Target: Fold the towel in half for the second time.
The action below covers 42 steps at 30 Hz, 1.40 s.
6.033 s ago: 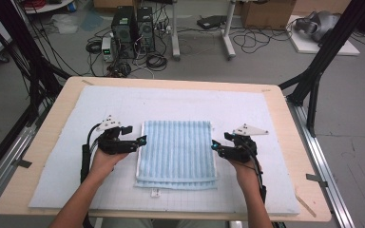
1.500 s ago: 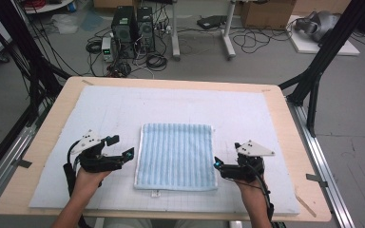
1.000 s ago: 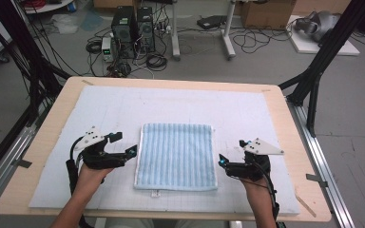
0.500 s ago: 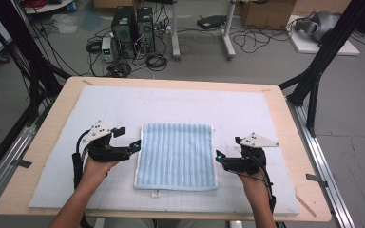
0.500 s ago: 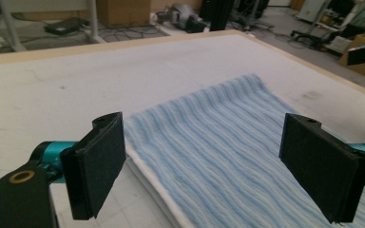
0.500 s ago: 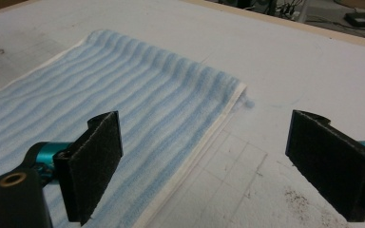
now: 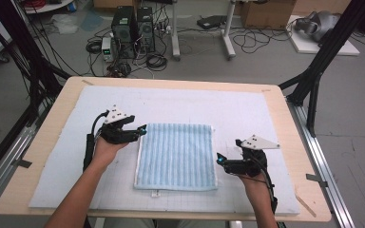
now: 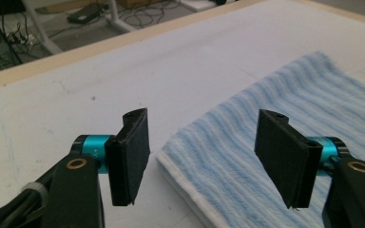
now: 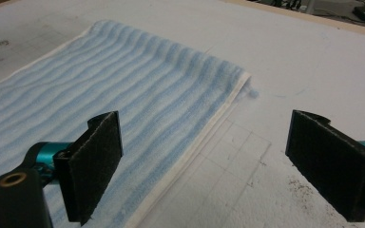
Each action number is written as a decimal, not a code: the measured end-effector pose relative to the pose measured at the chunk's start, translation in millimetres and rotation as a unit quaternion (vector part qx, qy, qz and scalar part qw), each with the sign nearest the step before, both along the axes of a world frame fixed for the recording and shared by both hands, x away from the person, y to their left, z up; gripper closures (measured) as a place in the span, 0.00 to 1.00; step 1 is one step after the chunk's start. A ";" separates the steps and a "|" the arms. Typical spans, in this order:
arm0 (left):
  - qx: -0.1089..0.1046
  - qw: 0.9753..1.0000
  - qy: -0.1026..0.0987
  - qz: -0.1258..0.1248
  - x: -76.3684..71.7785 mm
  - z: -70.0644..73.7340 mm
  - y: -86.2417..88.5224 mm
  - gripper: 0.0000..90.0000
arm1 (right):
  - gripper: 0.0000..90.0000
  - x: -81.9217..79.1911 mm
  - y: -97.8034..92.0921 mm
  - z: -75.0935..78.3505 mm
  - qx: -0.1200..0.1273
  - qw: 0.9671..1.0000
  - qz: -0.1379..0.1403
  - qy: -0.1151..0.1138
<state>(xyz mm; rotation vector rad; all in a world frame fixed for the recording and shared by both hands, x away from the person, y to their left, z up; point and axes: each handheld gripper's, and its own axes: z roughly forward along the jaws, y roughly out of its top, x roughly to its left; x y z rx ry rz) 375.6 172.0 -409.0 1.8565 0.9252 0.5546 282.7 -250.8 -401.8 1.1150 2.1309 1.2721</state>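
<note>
starting at the left side of the table (image 7: 43, 156): there's a wide strip of bare white mat (image 7: 66, 166) between the wooden rim and the left gripper (image 7: 140, 129), so lots of free room out that way. the left gripper sits at the far-left corner of the folded blue striped towel (image 7: 176, 156), tips right at the towel's left edge. in the left gripper view the jaws are spread wide with nothing in them, and the towel's corner (image 8: 171, 156) lies right in the gap between them, its white hem running down toward the camera. can't tell if the pads touch the cloth or hover just over it.

the towel itself lies flat in the middle of the mat, a bit nearer the person's side, stripes running front to back. its edges look pretty square, and a small white tag (image 7: 155, 193) pokes out at the near edge. behind it the mat is open all the way to the far rim.

on the right, the right gripper (image 7: 220, 160) is just beside the towel's right edge, toward the near half. in the right gripper view its jaws are also wide apart and empty, one jaw over the striped cloth and the other over bare mat, with the hemmed edge (image 9: 204, 142) running between them. past that hand there's a narrower band of mat before the table's right rim.
</note>
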 end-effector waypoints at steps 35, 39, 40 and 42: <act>0.062 0.996 0.071 0.004 40.4 -41.4 -20.8 0.90 | 0.23 79.2 23.8 -1.8 -0.050 0.998 -0.015 0.042; 0.063 0.996 0.070 0.004 39.8 -41.4 -21.6 0.92 | 0.30 99.8 28.5 -7.1 -0.050 0.997 -0.008 0.061; 0.062 0.996 0.071 0.004 40.0 -41.6 -20.9 0.93 | 0.33 104.5 29.6 -8.8 -0.047 0.997 -0.007 0.067; 0.061 0.996 0.071 0.004 39.8 -41.7 -21.1 0.93 | 0.38 112.9 33.0 -12.3 -0.049 0.996 -0.005 0.072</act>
